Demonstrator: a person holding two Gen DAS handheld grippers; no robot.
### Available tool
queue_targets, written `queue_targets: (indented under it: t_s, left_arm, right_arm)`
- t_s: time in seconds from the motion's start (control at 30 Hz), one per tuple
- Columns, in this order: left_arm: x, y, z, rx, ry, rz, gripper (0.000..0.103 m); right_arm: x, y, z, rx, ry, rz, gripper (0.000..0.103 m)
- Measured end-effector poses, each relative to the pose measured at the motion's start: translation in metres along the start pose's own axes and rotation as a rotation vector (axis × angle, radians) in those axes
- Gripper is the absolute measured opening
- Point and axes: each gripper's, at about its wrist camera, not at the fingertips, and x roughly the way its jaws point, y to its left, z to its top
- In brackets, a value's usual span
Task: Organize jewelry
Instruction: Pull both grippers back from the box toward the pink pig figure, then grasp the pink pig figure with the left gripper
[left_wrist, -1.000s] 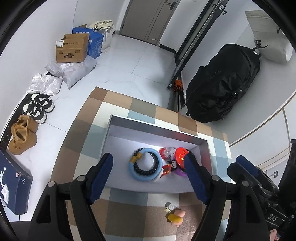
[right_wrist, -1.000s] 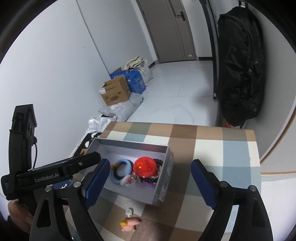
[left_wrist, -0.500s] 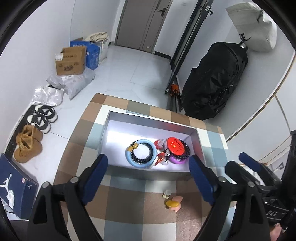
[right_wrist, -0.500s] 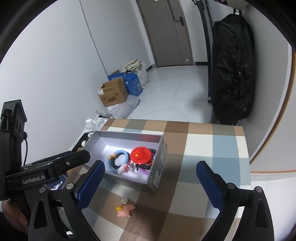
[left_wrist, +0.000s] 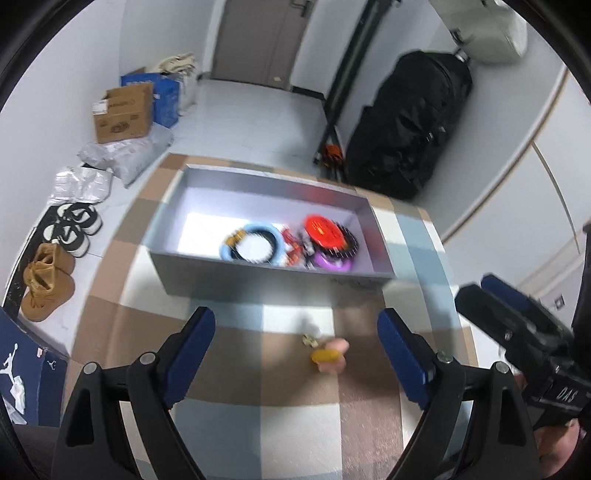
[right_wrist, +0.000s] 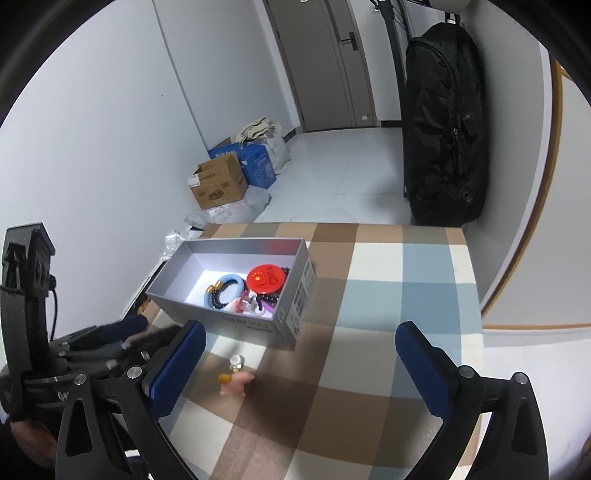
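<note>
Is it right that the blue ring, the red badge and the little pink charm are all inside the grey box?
Not quite. The blue ring and red badge lie inside the grey box, but the little pink charm lies outside it, on the checked cloth in front of the box. The right wrist view shows this clearly.

Both tools are black plastic. The left gripper (left_wrist: 295, 334) has two blue-padded fingers (left_wrist: 190, 347) on black arms with silver screws. The right gripper (right_wrist: 301, 356) matches it: blue pads (right_wrist: 423, 365), silver screws, and white lettering on its body where it shows in the left view. A black cable runs down the left tool's upright housing.
</note>
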Motion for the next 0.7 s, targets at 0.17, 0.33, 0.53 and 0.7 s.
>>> queue_targets:
  t_s: [0.17, 0.33, 0.53, 0.7]
  left_arm:
    - [0.008, -0.012, -0.011, 0.054, 0.046, -0.010, 0.086]
    - [0.019, -0.015, -0.017, 0.068, 0.101, 0.004, 0.086]
    - [0.033, -0.018, -0.021, 0.076, 0.165, 0.054, 0.086]
    - [0.030, -0.019, -0.020, 0.088, 0.156, 0.068, 0.071]
  right_arm:
    - [-0.003, -0.003, -0.005, 0.001, 0.007, -0.009, 0.103]
    - [-0.005, -0.011, -0.008, 0.028, 0.023, -0.020, 0.103]
    - [-0.010, -0.020, -0.011, 0.059, 0.024, -0.019, 0.103]
    - [-0.013, -0.024, -0.013, 0.069, 0.026, -0.022, 0.103]
